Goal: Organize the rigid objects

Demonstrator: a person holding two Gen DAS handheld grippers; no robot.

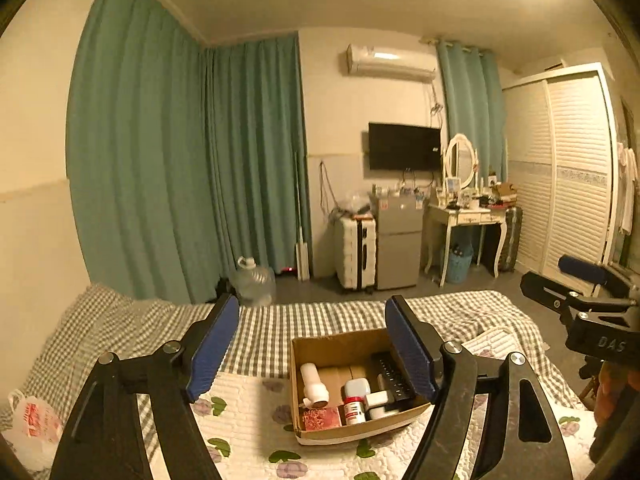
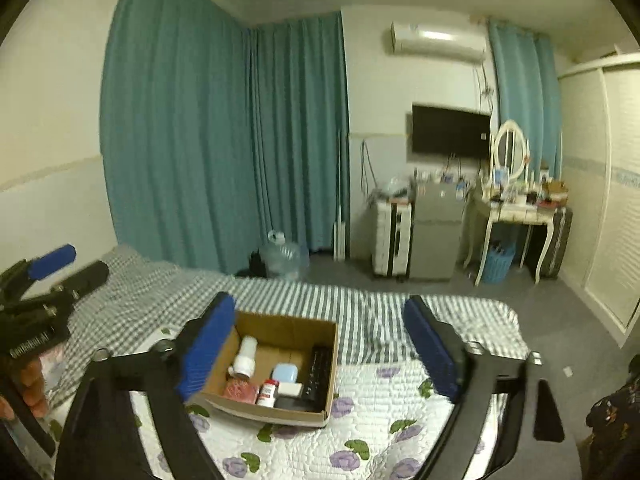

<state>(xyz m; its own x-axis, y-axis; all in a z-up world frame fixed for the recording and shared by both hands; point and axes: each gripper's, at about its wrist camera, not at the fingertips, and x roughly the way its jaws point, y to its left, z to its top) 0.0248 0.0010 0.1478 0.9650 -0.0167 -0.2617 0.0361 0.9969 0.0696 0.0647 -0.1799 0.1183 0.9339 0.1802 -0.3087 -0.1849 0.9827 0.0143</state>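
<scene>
An open cardboard box [image 1: 336,346] [image 2: 288,326] sits on the flowered quilt [image 1: 248,412] [image 2: 376,404] on the bed. Inside lie a white bottle [image 1: 313,382] [image 2: 245,355], a red-capped small bottle [image 1: 354,409] [image 2: 268,393], a pale blue case [image 1: 357,387] [image 2: 286,373], a red packet [image 1: 321,419] [image 2: 240,392], a white block [image 1: 378,400] [image 2: 290,389] and a black remote [image 1: 394,374] [image 2: 318,372]. My left gripper [image 1: 312,340] is open and empty, held above the box. My right gripper [image 2: 320,340] is open and empty, above and in front of the box.
A checked blanket [image 1: 320,314] [image 2: 360,304] covers the far side of the bed. A plastic bag [image 1: 34,420] lies at the bed's left. Beyond stand a water jug [image 1: 254,280], suitcase [image 1: 356,252], small fridge [image 1: 400,240] and dressing table [image 1: 464,216].
</scene>
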